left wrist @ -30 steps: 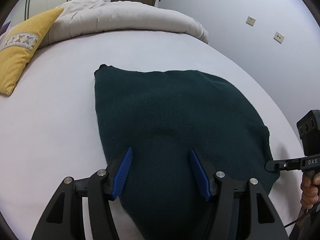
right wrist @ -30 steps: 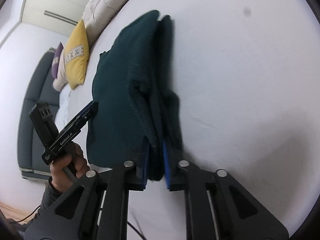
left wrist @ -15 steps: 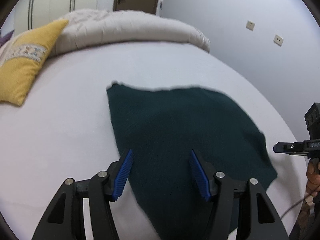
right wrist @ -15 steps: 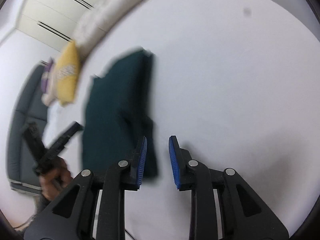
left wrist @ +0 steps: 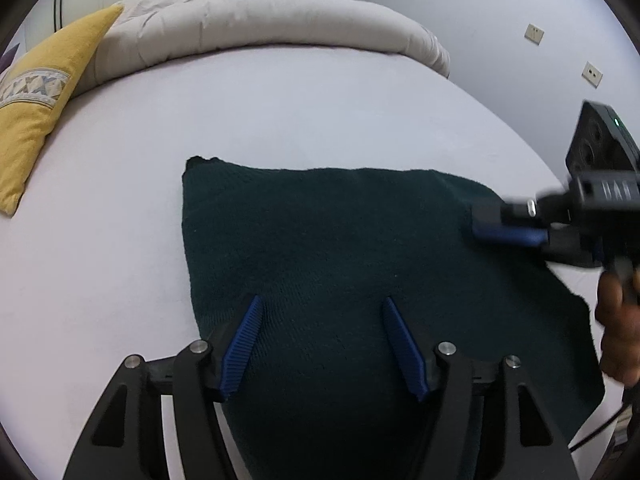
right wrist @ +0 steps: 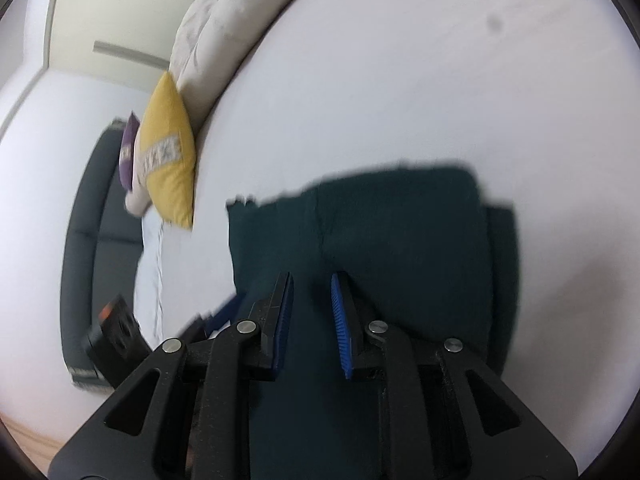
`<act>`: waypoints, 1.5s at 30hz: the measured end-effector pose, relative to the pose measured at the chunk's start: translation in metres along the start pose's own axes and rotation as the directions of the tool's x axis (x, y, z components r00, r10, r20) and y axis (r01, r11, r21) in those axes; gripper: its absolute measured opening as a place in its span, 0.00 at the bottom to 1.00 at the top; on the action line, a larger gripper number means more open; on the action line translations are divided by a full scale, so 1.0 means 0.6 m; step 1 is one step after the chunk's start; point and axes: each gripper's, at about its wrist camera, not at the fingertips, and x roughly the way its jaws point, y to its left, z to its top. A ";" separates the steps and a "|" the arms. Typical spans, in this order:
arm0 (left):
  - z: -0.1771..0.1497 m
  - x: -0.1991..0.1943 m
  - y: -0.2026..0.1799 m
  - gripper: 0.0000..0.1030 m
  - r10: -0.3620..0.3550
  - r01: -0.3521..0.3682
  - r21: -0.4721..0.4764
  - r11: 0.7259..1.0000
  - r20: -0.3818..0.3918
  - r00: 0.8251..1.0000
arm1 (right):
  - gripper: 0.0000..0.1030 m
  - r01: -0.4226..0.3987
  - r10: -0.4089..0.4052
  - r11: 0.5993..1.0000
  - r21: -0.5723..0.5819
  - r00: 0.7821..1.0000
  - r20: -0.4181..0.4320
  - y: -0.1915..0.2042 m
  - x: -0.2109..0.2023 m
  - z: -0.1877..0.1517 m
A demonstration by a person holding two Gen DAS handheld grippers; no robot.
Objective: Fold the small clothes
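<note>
A dark green knitted garment (left wrist: pixel 340 248) lies folded flat on the white bed sheet (left wrist: pixel 120 260). It also shows in the right wrist view (right wrist: pixel 400 232). My left gripper (left wrist: pixel 320 308) is open and empty, hovering over the garment's near edge. My right gripper (right wrist: pixel 310 284) is open with a narrow gap and holds nothing, above the garment's near part. In the left wrist view the right gripper (left wrist: pixel 508 228) reaches over the garment's right side, blurred.
A yellow cushion (left wrist: pixel 36 108) lies at the far left and a rolled beige duvet (left wrist: pixel 260 20) along the head of the bed. A dark sofa (right wrist: pixel 92 240) stands beyond the bed. A wall with sockets (left wrist: pixel 534 34) is on the right.
My right gripper let go of the garment's folded edge, opened, and swung in over the cloth. The garment now lies flat. My left gripper stayed open and pulled back a little.
</note>
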 end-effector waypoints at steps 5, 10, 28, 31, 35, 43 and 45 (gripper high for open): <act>0.001 0.003 -0.002 0.66 0.013 -0.013 0.013 1.000 -0.012 1.000 | 0.13 0.044 -0.054 0.991 0.125 0.996 0.073 -0.053 -0.001 0.048; -0.004 0.004 -0.004 0.66 0.014 -0.014 0.021 1.000 -0.003 1.000 | 0.00 -0.017 -0.004 0.985 0.170 0.992 0.124 -0.095 0.002 0.044; -0.012 -0.001 -0.010 0.66 0.042 -0.043 0.037 0.998 0.028 0.999 | 0.41 -0.011 0.022 0.989 -0.145 0.997 0.075 0.018 -0.070 -0.123; -0.016 -0.007 -0.011 0.66 0.049 -0.051 0.046 0.998 0.035 0.998 | 0.37 -0.050 0.059 0.992 -0.113 0.995 0.076 -0.032 -0.072 -0.160; -0.019 -0.019 -0.011 0.66 0.048 -0.050 0.052 0.997 0.035 0.998 | 0.31 -0.099 0.107 0.993 -0.068 0.987 0.116 -0.093 -0.113 -0.224; -0.082 -0.141 -0.015 0.49 0.018 -0.021 0.017 1.000 0.119 0.993 | 0.35 -0.048 0.067 0.991 -0.122 0.986 0.155 -0.048 -0.182 -0.305; -0.108 -0.165 -0.025 0.49 -0.025 0.023 0.014 1.000 0.146 0.989 | 0.36 -0.103 0.126 0.983 -0.153 0.982 0.143 -0.019 -0.184 -0.308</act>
